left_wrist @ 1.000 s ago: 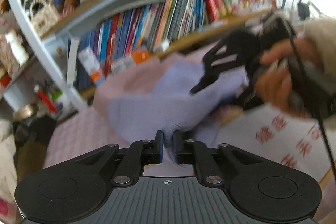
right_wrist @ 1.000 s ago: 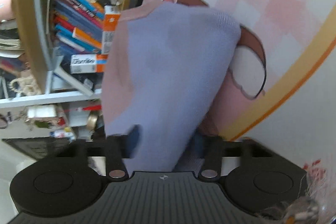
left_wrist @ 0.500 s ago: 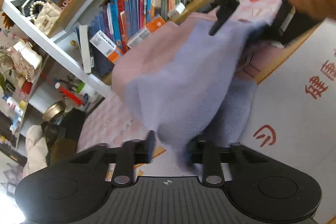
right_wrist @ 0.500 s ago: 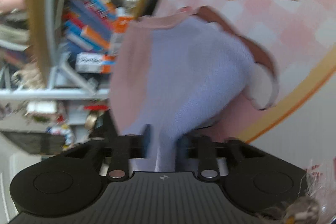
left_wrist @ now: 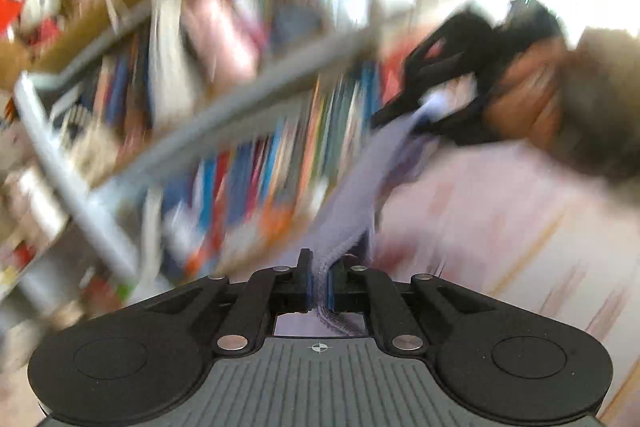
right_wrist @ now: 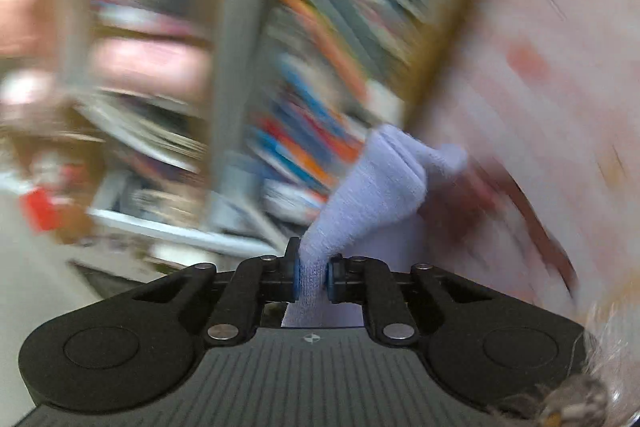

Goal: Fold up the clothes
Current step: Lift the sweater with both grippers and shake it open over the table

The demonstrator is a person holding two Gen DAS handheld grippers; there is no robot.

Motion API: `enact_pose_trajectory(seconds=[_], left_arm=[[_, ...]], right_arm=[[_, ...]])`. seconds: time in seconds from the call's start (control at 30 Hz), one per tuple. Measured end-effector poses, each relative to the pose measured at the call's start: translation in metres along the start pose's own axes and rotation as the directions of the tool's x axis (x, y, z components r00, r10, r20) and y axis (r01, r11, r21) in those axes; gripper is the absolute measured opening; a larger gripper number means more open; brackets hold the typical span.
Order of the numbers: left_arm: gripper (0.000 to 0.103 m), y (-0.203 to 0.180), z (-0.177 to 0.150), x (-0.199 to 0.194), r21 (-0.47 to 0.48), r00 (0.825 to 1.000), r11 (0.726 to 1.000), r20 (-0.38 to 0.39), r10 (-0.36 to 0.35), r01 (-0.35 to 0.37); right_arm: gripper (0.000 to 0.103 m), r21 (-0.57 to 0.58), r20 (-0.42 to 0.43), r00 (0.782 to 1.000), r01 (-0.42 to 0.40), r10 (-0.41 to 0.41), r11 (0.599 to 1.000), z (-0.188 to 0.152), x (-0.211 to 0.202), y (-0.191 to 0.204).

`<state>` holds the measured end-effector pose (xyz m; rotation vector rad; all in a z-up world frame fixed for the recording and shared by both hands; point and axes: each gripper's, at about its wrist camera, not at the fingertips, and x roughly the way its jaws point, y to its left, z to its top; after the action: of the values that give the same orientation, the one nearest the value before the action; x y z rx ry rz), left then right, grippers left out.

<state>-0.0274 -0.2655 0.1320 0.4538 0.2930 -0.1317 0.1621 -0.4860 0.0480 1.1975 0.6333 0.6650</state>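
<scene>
A lavender knit garment (left_wrist: 352, 195) stretches taut in the air between both grippers. In the left wrist view my left gripper (left_wrist: 318, 267) is closing its jaws, pads pressed on one bunched edge of the cloth. At the upper right a hand (left_wrist: 520, 99) holds the right gripper (left_wrist: 416, 113), which pinches the garment's far end. In the right wrist view the right gripper (right_wrist: 312, 267) is closing its jaws too, with a fold of the lavender garment (right_wrist: 372, 187) squeezed between the blue pads. Both views are heavily blurred.
A bookshelf (left_wrist: 248, 155) crammed with books and small items fills the left side of both views, with its books (right_wrist: 320, 67) close behind the cloth. A pink checked mat (left_wrist: 500, 207) lies below on the right, and the mat (right_wrist: 540, 67) also shows in the right wrist view.
Both grippers have risen and tilted up, lifting the garment off the mat. The spread cloth has pulled into a narrow taut band, and both pairs of jaws have narrowed onto it.
</scene>
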Motion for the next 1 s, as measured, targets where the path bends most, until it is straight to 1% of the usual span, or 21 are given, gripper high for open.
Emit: enact_pose_trajectory(seconds=[0.03, 0.07, 0.13, 0.17, 0.2, 0.23, 0.27, 0.3, 0.33, 0.37, 0.43, 0.47, 0.5, 0.53, 0.57, 0.63, 0.67, 0.77, 0.83, 0.93, 1.0], left_arm=[[0.007, 0.006, 0.019, -0.012, -0.041, 0.995, 0.998, 0.092, -0.040, 0.044], [0.007, 0.014, 0.035, -0.025, -0.082, 0.979, 0.992, 0.190, -0.074, 0.091], [0.007, 0.031, 0.057, -0.050, -0.147, 0.921, 0.971, 0.368, -0.125, 0.191], [0.007, 0.040, 0.065, -0.061, -0.173, 0.883, 0.954, 0.446, -0.145, 0.244], [0.007, 0.050, 0.068, -0.069, -0.197, 0.853, 0.937, 0.498, -0.157, 0.287], [0.007, 0.058, 0.068, -0.073, -0.218, 0.838, 0.925, 0.521, -0.160, 0.312], [0.007, 0.066, 0.067, -0.076, -0.241, 0.830, 0.913, 0.535, -0.159, 0.330], [0.007, 0.072, 0.063, -0.075, -0.269, 0.836, 0.903, 0.527, -0.154, 0.336], [0.007, 0.078, 0.055, -0.069, -0.301, 0.850, 0.892, 0.505, -0.151, 0.337], [0.007, 0.082, 0.044, -0.061, -0.335, 0.874, 0.883, 0.462, -0.151, 0.330], [0.007, 0.085, 0.013, -0.040, -0.396, 0.926, 0.869, 0.340, -0.162, 0.298], [0.007, 0.084, -0.005, -0.027, -0.427, 0.950, 0.863, 0.261, -0.170, 0.271], [0.007, 0.081, -0.030, -0.010, -0.463, 0.971, 0.855, 0.155, -0.180, 0.232], [0.007, 0.079, -0.055, 0.006, -0.500, 0.980, 0.844, 0.047, -0.196, 0.193], [0.007, 0.076, -0.080, 0.021, -0.526, 0.977, 0.837, -0.052, -0.209, 0.151], [0.007, 0.068, -0.126, 0.043, -0.541, 0.951, 0.837, -0.214, -0.224, 0.075], [0.006, 0.065, -0.140, 0.050, -0.533, 0.937, 0.845, -0.268, -0.225, 0.050], [0.006, 0.071, -0.164, 0.061, -0.533, 0.912, 0.846, -0.350, -0.214, -0.006], [0.006, 0.078, -0.177, 0.066, -0.541, 0.900, 0.841, -0.374, -0.224, -0.016], [0.006, 0.085, -0.190, 0.075, -0.519, 0.885, 0.854, -0.411, -0.218, -0.030], [0.006, 0.088, -0.199, 0.080, -0.512, 0.874, 0.858, -0.436, -0.213, -0.046]], right_arm=[[0.011, -0.070, 0.044, 0.998, -0.035, 0.039, 0.997, 0.010, -0.009, 0.025], [0.010, -0.149, 0.084, 0.992, -0.079, 0.092, 0.986, 0.019, -0.019, 0.053], [0.010, -0.322, 0.128, 0.968, -0.165, 0.216, 0.932, 0.030, -0.036, 0.113], [0.010, -0.395, 0.115, 0.959, -0.197, 0.261, 0.897, 0.032, -0.039, 0.140], [0.010, -0.465, 0.098, 0.948, -0.226, 0.304, 0.856, 0.033, -0.042, 0.167], [0.010, -0.527, 0.077, 0.938, -0.249, 0.337, 0.812, 0.034, -0.044, 0.192], [0.010, -0.567, 0.050, 0.943, -0.245, 0.329, 0.787, 0.032, -0.039, 0.209], [0.010, -0.601, 0.024, 0.949, -0.238, 0.315, 0.763, 0.029, -0.033, 0.225], [0.010, -0.619, 0.000, 0.961, -0.217, 0.276, 0.755, 0.024, -0.021, 0.230], [0.010, -0.632, -0.024, 0.972, -0.195, 0.232, 0.750, 0.019, -0.009, 0.233], [0.010, -0.616, -0.088, 0.992, -0.123, 0.087, 0.778, 0.008, 0.028, 0.215], [0.010, -0.601, -0.116, 0.993, -0.071, 0.001, 0.796, 0.001, 0.049, 0.197], [0.010, -0.587, -0.147, 0.985, -0.014, -0.089, 0.810, -0.007, 0.071, 0.177], [0.010, -0.570, -0.185, 0.963, 0.059, -0.198, 0.819, -0.017, 0.096, 0.148], [0.010, -0.559, -0.207, 0.937, 0.123, -0.282, 0.820, -0.027, 0.113, 0.123], [0.010, -0.562, -0.244, 0.859, 0.253, -0.451, 0.787, -0.053, 0.144, 0.071], [0.010, -0.574, -0.251, 0.822, 0.298, -0.511, 0.762, -0.067, 0.155, 0.052], [0.010, -0.581, -0.291, 0.759, 0.344, -0.583, 0.738, -0.099, 0.180, 0.011], [0.010, -0.623, -0.287, 0.751, 0.325, -0.595, 0.712, -0.113, 0.199, 0.017], [0.010, -0.683, -0.279, 0.739, 0.295, -0.613, 0.668, -0.135, 0.227, 0.026], [0.011, -0.732, -0.268, 0.722, 0.278, -0.638, 0.622, -0.150, 0.245, 0.026]])
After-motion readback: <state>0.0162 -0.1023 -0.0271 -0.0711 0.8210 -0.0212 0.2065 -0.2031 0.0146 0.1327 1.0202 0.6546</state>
